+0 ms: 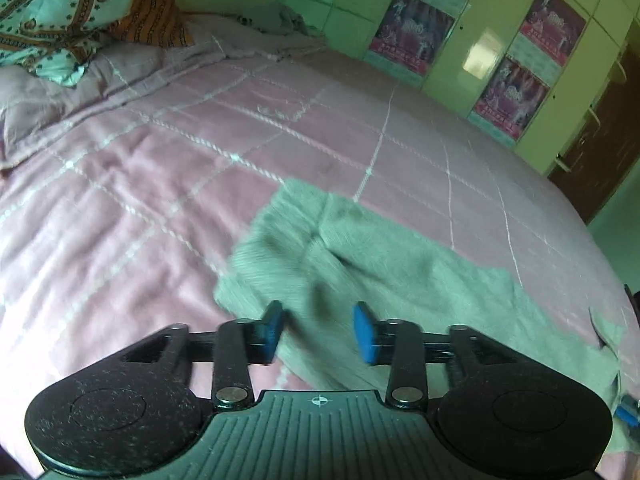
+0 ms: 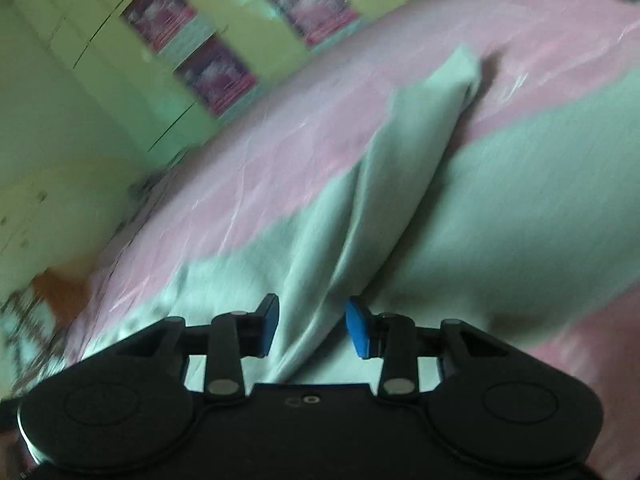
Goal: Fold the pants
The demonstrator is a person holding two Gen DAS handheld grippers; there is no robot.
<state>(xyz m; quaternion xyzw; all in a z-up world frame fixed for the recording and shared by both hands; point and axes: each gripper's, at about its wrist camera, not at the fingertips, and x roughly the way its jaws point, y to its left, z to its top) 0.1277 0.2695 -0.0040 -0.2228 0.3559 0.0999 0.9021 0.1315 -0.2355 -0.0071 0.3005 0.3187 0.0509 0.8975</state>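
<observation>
filling both views, a bed (image 1: 160, 200) under a pink checked cover carries the grey-green pants (image 1: 360, 248), which lie spread from the middle toward 4 o'clock in the left wrist view. yellow-green wardrobe doors (image 1: 500, 52) with posters stand from 12 to 3 o'clock, and a patterned pillow (image 1: 72, 12) sits at 11 o'clock. in the blurred right wrist view a raised fold of the pants (image 2: 400, 160) runs from 1 o'clock down between the blue pads. the left tool (image 1: 319, 332) is released, pads apart above the cloth. the right tool (image 2: 312, 330) is also released, its pads clear of the fold.
</observation>
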